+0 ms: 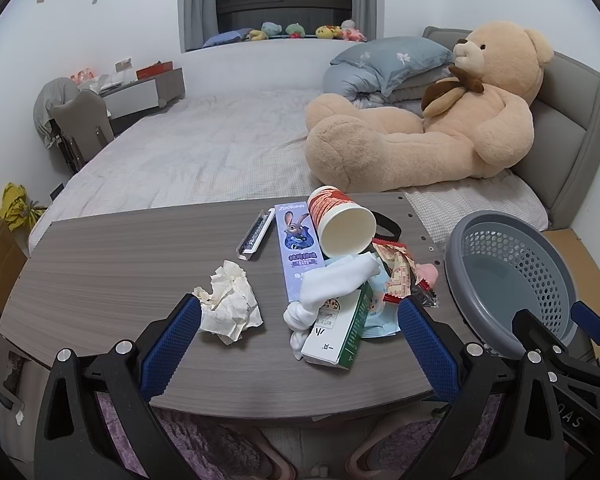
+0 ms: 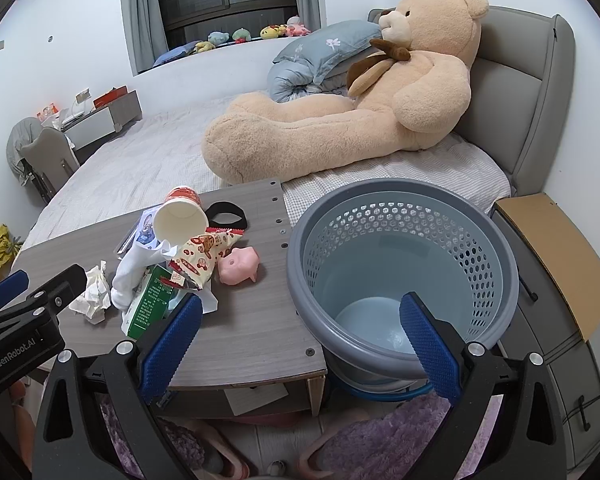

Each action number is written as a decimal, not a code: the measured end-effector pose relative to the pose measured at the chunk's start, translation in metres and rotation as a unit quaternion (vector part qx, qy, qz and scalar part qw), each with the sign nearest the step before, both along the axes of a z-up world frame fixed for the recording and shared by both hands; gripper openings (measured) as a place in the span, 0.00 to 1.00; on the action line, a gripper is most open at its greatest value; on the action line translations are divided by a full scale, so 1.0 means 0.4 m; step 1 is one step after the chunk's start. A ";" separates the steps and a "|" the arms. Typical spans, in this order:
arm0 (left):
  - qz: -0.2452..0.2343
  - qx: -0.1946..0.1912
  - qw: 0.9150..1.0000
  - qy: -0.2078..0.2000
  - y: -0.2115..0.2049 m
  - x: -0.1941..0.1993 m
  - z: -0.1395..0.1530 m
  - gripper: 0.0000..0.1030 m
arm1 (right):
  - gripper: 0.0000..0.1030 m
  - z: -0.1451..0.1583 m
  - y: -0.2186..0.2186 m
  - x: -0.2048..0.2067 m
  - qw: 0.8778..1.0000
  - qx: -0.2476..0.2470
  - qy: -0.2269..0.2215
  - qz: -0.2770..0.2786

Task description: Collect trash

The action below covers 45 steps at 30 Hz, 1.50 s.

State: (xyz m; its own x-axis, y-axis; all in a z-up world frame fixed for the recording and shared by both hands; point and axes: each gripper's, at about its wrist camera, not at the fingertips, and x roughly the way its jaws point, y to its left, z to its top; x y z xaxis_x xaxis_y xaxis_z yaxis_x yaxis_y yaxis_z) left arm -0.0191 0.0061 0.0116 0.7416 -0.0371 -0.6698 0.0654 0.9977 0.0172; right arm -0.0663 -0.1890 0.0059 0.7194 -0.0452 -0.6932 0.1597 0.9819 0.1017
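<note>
A crumpled tissue (image 1: pixel 229 304) lies on the wooden table (image 1: pixel 111 248), just ahead of my open, empty left gripper (image 1: pixel 300 338). A pile right of it holds a tipped paper cup (image 1: pixel 342 226), a purple Zootopia box (image 1: pixel 297 250), a white sock (image 1: pixel 332 288), a green-and-white carton (image 1: pixel 338 334) and a snack wrapper (image 1: pixel 400 276). The grey perforated basket (image 2: pixel 404 264) stands right of the table. My right gripper (image 2: pixel 300 332) is open and empty, between table edge and basket. The tissue (image 2: pixel 93 294), cup (image 2: pixel 181 220), wrapper (image 2: pixel 201 258) and a pink toy pig (image 2: pixel 239 266) show there too.
A bed (image 1: pixel 203 152) with a large teddy bear (image 1: pixel 432 116) lies behind the table. A black band (image 2: pixel 227 214) and a small dark case (image 1: pixel 255 234) lie on the table. A brown-topped cabinet (image 2: pixel 556 256) stands right of the basket. A purple rug (image 2: pixel 380 440) covers the floor below.
</note>
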 end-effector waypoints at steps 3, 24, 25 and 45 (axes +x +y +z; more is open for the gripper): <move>0.000 0.000 1.000 0.000 0.001 0.000 -0.003 0.94 | 0.92 0.000 0.000 0.000 1.000 -0.001 0.001 0.000; 0.052 -0.003 0.998 0.024 0.097 0.037 -0.038 0.94 | 0.92 -0.034 0.022 0.035 0.998 0.011 0.036 0.044; 0.058 -0.003 0.998 0.023 0.108 0.039 -0.041 0.94 | 0.92 -0.034 0.025 0.043 0.998 0.014 0.037 0.049; 0.100 0.000 0.995 0.030 0.227 0.109 -0.098 0.94 | 0.91 -0.081 0.098 0.265 0.993 0.018 0.072 0.089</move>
State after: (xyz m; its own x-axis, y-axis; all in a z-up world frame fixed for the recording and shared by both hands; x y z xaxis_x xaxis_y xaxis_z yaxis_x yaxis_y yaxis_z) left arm 0.0245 0.0969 -0.0275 0.6934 0.1079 -0.7124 -0.1342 0.9908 0.0195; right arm 0.0396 -0.1498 -0.0265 0.6069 0.1018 -0.7883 -0.0013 0.9919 0.1270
